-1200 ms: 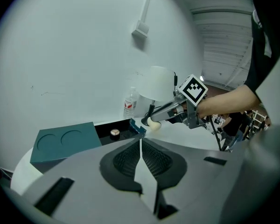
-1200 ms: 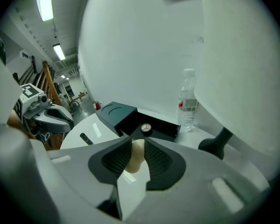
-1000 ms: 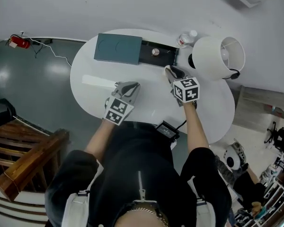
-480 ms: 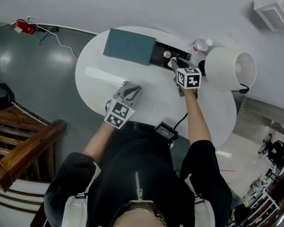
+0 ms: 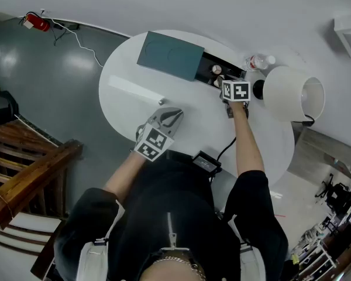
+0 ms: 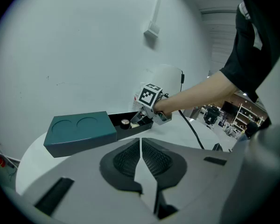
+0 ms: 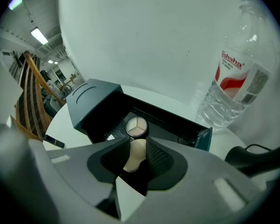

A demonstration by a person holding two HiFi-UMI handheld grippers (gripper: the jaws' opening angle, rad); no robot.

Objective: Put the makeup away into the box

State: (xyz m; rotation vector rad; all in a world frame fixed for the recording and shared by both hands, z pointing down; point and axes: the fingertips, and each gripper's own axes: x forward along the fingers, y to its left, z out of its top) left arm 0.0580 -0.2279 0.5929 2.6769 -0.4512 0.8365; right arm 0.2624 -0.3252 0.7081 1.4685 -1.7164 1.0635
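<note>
A teal box (image 5: 171, 54) lies at the table's far side, its black drawer (image 5: 229, 70) pulled out to the right. A round compact (image 7: 136, 126) lies in the drawer. My right gripper (image 7: 135, 146) tips down over the drawer (image 7: 177, 125) and is shut on a beige makeup sponge (image 7: 134, 155). Its jaws have just been opening, but the sponge still touches both pads. In the head view the right gripper (image 5: 225, 82) sits at the drawer's near edge. My left gripper (image 6: 140, 146) is shut and empty, and hovers over the table's near half (image 5: 174, 115).
A clear water bottle (image 7: 233, 83) stands right of the drawer, with a white lamp (image 5: 292, 92) beside it and a black cable trailing off it. A small dark stick (image 7: 55, 142) lies on the white table (image 5: 123, 110), left of the box.
My right gripper has travelled from mid-table to the open drawer and dipped down over it with the sponge. The left gripper has barely shifted.
</note>
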